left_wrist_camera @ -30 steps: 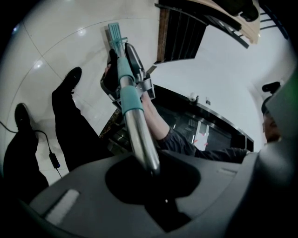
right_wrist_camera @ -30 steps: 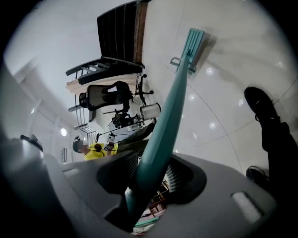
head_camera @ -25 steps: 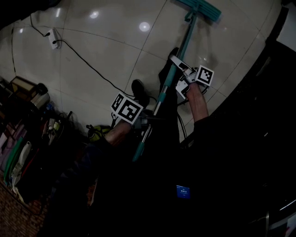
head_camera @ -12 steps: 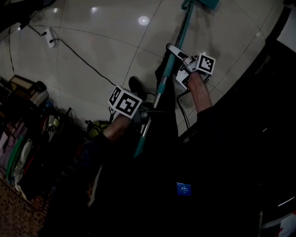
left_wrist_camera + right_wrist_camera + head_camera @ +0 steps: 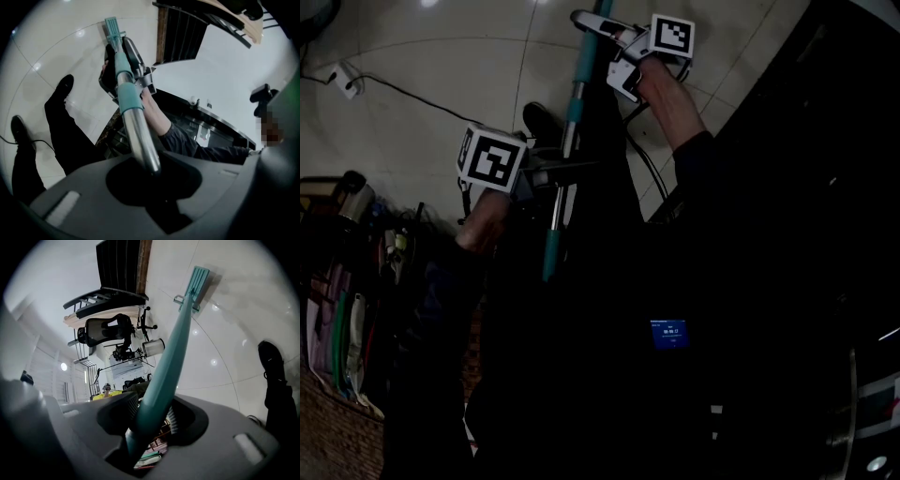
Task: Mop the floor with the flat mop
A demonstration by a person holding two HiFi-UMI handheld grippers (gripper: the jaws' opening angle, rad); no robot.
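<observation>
Two tools clamped on one flat mop: the mopping looks under way, with no finished patch to be seen.
Head view: the left tool (image 5: 551,174) grips the handle (image 5: 566,131) near its free end and the right tool (image 5: 598,24) grips it further along, over the pale tiled floor (image 5: 431,84); the mop's working end is out of frame. Left gripper view: jaws closed on the steel stretch of the handle. Right gripper view: jaws closed round the teal shaft, and the mop head (image 5: 198,278) rests on the floor well ahead. No wet track shows, so how much is already mopped cannot be told.
</observation>
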